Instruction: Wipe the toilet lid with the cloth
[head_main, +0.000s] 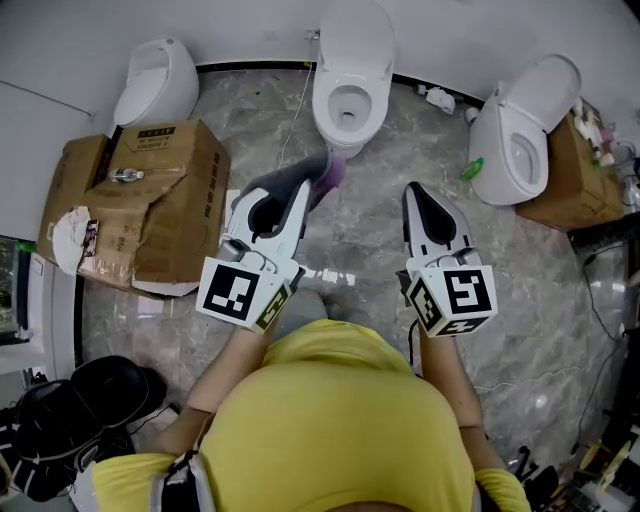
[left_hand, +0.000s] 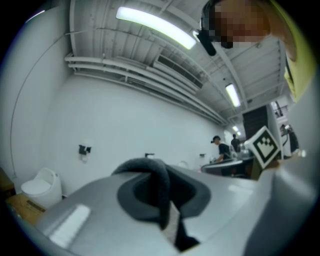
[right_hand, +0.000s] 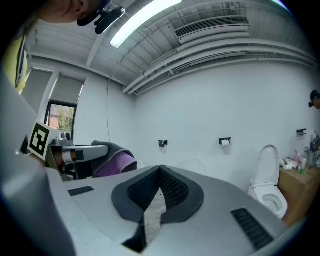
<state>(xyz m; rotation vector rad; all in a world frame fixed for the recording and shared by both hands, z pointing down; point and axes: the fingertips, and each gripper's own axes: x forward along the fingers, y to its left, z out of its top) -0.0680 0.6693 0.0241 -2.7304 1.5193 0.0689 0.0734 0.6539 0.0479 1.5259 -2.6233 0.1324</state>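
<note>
Cloth (head_main: 322, 172): gray on one side and purple on the other. It is bunched up and sticks out past the tips of the left gripper. From above it shows right at the front edge of the middle toilet. I cannot tell if it touches the bowl.
Left gripper (head_main: 292, 195): its jaws are squeezed onto the cloth. In its own view a thick dark fold of cloth sits between them.
Right gripper (head_main: 428, 198): its jaws are pressed together with nothing in them. It points about flat at the far wall. It is beside the left gripper, with a gap between the two.
Middle toilet (head_main: 325, 110): white, against the far wall, straight ahead of the person.
Toilet lid (head_main: 358, 35): it stands up and leans back on the wall. The open bowl lies between it and the cloth.
Right toilet (head_main: 500, 160): white too, lid up, turned a bit sideways. A small green thing (head_main: 472, 168) lies on the floor by it.
Left toilet (head_main: 155, 80): small, white and round, by the wall.
Big box (head_main: 150, 200): brown cardboard, torn at one corner. It sits on the floor to the left of the left gripper.
Other box (head_main: 570, 190): brown, behind the right toilet, with small bottles on top.
Floor (head_main: 370, 230): shiny gray stone.
Person (head_main: 340, 420): in a yellow shirt, one gripper in each hand.
Black bag (head_main: 80, 400): on the floor, low on the left.
</note>
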